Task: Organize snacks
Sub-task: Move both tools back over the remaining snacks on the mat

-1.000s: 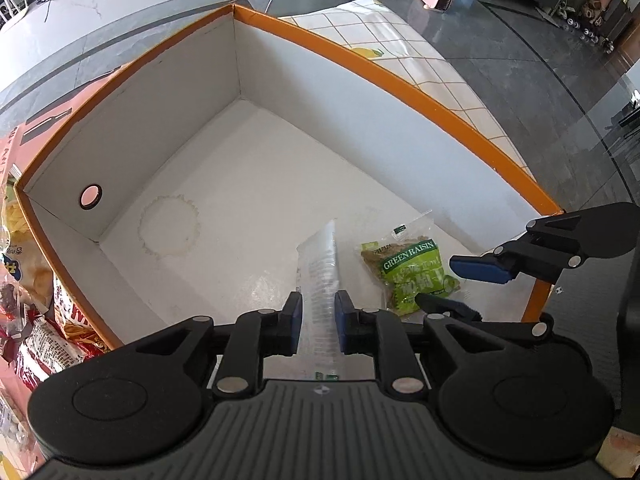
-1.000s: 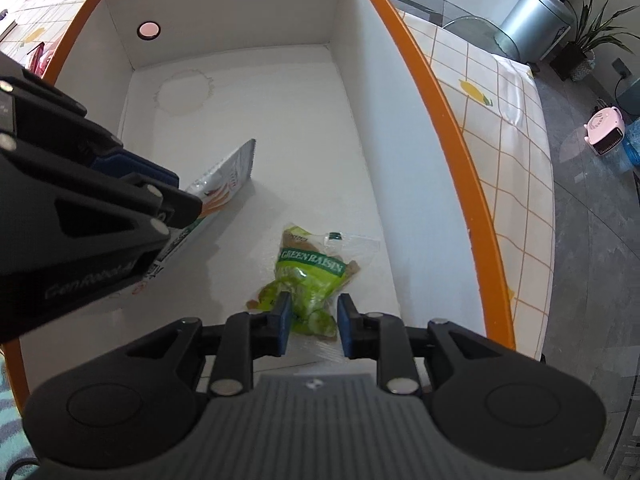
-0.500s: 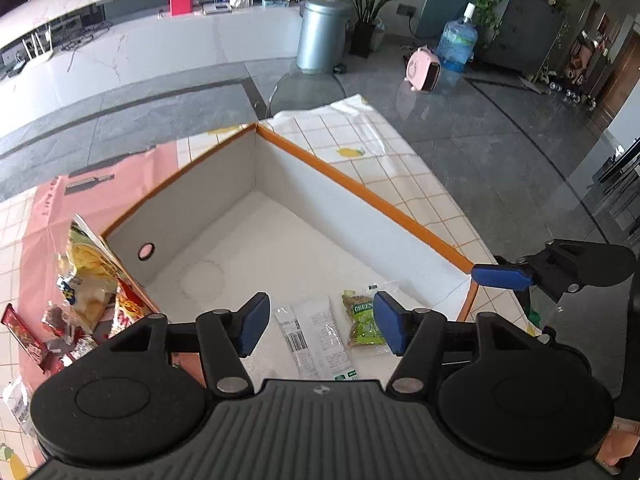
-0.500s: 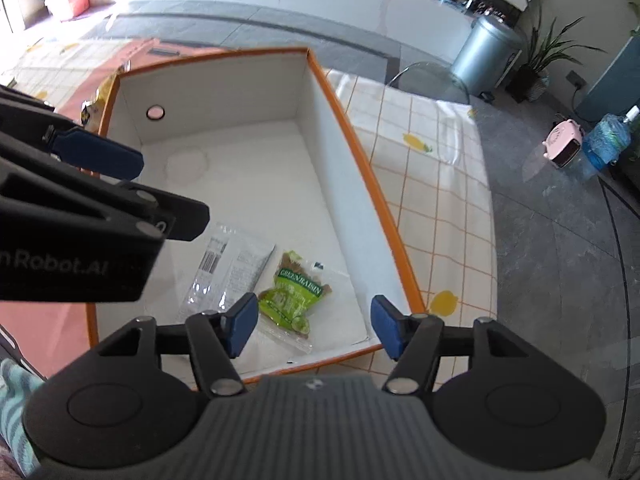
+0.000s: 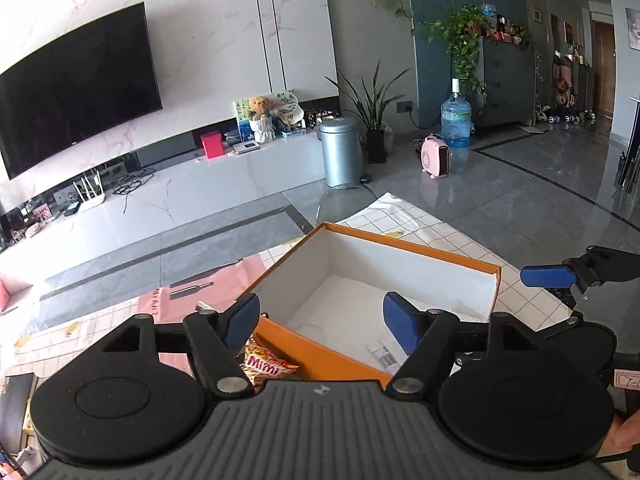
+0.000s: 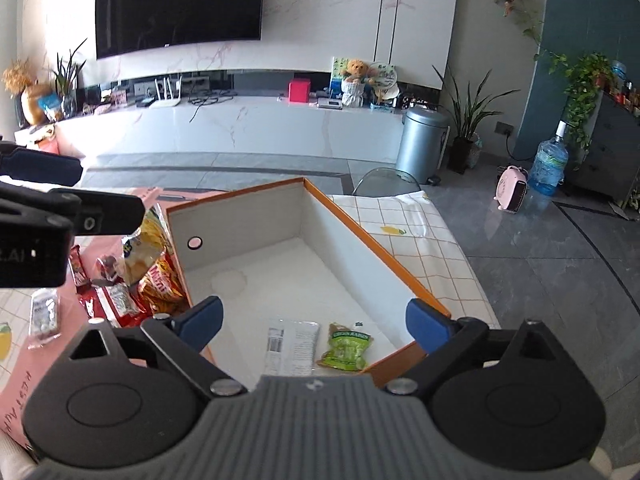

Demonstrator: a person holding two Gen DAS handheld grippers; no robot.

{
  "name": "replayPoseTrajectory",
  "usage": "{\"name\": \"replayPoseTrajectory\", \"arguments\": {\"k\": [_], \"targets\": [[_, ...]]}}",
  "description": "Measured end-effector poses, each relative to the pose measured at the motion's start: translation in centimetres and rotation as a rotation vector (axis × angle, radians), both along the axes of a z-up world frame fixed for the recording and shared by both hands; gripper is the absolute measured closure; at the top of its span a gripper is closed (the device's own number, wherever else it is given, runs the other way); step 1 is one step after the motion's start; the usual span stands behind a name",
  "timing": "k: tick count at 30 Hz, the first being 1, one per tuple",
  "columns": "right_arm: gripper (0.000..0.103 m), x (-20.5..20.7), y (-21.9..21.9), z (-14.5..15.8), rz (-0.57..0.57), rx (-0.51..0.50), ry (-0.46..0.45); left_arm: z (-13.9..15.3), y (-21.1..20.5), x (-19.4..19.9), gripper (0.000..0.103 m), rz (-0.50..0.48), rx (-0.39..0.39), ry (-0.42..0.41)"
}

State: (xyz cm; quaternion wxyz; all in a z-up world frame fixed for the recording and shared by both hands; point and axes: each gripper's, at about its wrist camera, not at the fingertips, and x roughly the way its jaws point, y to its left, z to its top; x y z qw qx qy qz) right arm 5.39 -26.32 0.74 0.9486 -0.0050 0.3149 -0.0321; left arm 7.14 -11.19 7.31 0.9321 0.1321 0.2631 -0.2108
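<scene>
Raisin pack (image 6: 346, 350) – right view only

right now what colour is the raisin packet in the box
Green raisin packet, clearest in the right wrist view.

Box (image 6: 400, 276): orange outside and rim, white inside, faint round stain on floor. Inside box: green raisin packet (image 6: 346, 346) with white lettering; beside it, clear-white packet (image 6: 294, 344) with black barcode. Left of box: red-and-yellow snack bag (image 6: 162, 284); yellow chip bag (image 6: 146, 248); small red wrappers (image 6: 80, 272). Under box: white tablecloth (image 6: 424, 248), orange grid, yellow lemon motifs; pink mat (image 5: 224, 280) at box's left. Left gripper (image 5: 320, 322) and right gripper (image 6: 314, 320): black bodies, blue pads.
</scene>
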Motion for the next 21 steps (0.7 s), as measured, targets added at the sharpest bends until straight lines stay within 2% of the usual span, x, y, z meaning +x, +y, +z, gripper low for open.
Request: {"name": "replayPoseTrajectory", "arguments": {"k": [3,10,15,21], "targets": [[0.006,-1.6,2.0,-0.6,-0.030,0.043,-0.024,-0.4,1.7,-1.2,0.016,0.010,-0.017,-0.003],[0.005,-4.4,6.5,-2.2,-0.045,0.121,-0.070,-2.4,5.8,-2.5,0.015,0.110,-0.054,0.017],[0.006,-4.9,9.8,-4.1,-0.024,0.138,-0.071,-5.3,9.6,-2.7,0.015,0.168,-0.086,0.105],[0.007,-4.0,12.7,-6.5,0.026,0.139,-0.013,-8.4,13.7,-3.2,0.015,0.229,-0.084,0.178]]}}
